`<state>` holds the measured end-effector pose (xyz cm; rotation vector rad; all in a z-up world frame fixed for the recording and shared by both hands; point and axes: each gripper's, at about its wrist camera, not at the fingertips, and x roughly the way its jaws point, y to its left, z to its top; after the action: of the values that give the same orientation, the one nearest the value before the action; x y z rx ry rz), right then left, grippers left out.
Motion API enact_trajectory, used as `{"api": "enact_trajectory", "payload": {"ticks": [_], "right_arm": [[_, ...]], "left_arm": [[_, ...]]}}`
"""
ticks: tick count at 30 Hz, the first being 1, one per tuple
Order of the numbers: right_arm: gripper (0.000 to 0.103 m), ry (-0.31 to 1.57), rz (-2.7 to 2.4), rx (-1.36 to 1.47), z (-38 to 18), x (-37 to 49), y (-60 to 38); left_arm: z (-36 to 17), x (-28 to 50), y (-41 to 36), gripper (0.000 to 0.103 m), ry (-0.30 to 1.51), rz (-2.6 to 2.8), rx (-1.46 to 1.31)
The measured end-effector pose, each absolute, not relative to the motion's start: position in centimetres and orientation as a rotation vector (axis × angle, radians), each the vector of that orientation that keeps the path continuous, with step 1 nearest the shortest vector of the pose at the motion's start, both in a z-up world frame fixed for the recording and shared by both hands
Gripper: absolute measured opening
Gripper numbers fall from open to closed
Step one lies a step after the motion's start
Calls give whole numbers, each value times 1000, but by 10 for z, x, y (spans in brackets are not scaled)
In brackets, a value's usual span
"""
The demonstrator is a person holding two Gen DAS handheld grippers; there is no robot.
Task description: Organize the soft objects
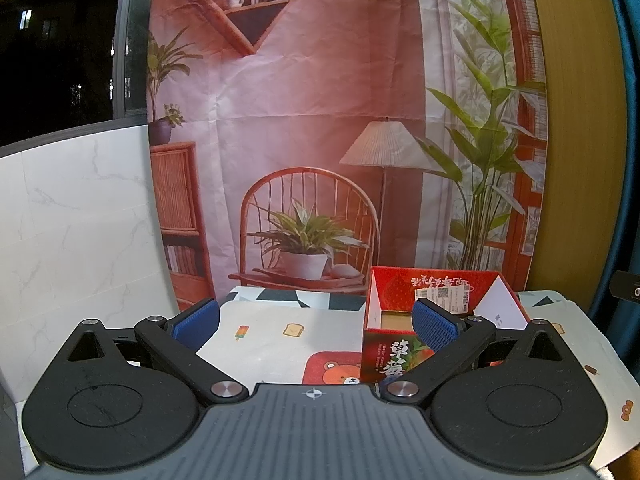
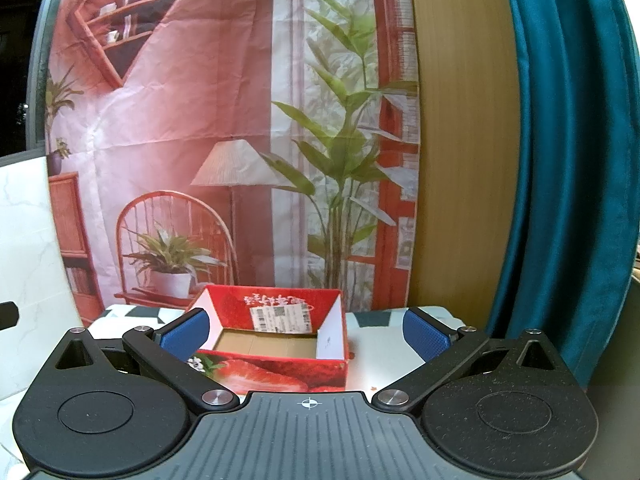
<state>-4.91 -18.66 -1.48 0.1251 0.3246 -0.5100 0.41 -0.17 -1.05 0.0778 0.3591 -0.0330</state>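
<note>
An open red strawberry-print cardboard box stands on the table, its brown inside bare; it also shows in the right wrist view. My left gripper is open and empty, its right blue pad in front of the box's left part. My right gripper is open and empty, held just before the box, with the box between its blue pads. No soft object is in view.
A white mat with cartoon prints covers the table; a red bear patch lies left of the box. A printed room backdrop hangs behind. A marble-look panel stands left, a teal curtain right.
</note>
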Motion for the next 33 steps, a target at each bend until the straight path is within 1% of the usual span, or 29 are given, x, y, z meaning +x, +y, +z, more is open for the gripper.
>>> {"api": "enact_trajectory", "payload": {"ticks": [7,14,22,25,28,30,31,33], "right_arm": [[103,297,-448,149,-30,-51,-184],[103,283,-427,194,-51,-44,-196],[103,425,-425,247,-104,-17,-214],[103,493,-407,254,-128,-7,-218],[103,540,-417,247,-149,1,-220],[103,555,-415,257,-161,4,-224],[103,561,-411,262,-168,5,-225],[102,577,-406,268,-181,7,-231]], "left_arm": [[-22,7,-4,103,352,-64,80],[-49,23,-8,103,406,-81,77],[-103,58,-14,103,545,-102,70],[-126,69,-18,101,587,-116,78],[-146,79,-23,92,639,-144,75],[-158,88,-26,83,684,-174,60],[-163,90,-27,80,700,-186,52],[-173,96,-30,72,729,-207,33]]}}
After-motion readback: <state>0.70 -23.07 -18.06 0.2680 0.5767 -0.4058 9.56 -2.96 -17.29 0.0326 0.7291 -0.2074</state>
